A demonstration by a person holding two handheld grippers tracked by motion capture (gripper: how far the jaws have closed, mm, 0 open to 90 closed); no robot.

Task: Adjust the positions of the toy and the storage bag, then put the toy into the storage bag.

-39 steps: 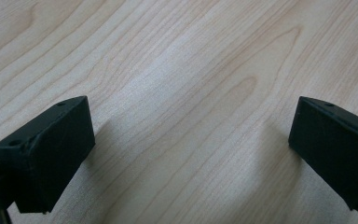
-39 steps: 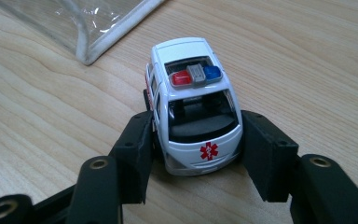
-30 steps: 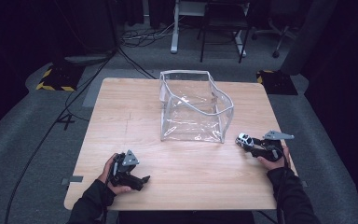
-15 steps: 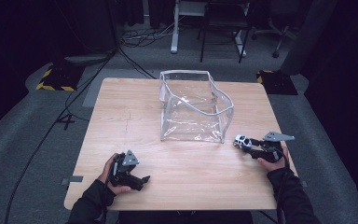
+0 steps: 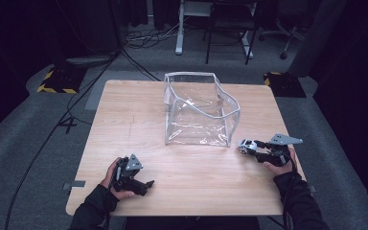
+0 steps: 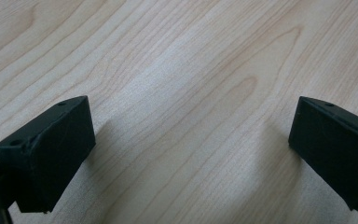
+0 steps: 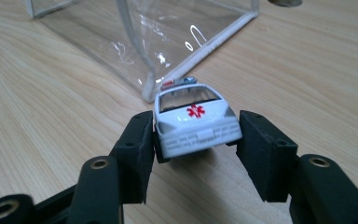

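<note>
Your right gripper (image 7: 193,154) clamped the toy ambulance (image 7: 196,119) between its jaws; left gripper (image 6: 191,154) gaped wide, empty. Lift level, clearing the clear bin's (image 7: 168,42) rim ahead.

1. In the right gripper view, the toy car's (image 7: 193,119) rear is hidden behind its own front, and its wheels are out of sight between the jaws.
2. Whether the pads (image 7: 137,144) press the car's sides cannot be told.
3. The clear bag (image 7: 168,32) is cut off by the top edge.
4. In the high view the car (image 5: 246,145) is too small for markings.
</note>
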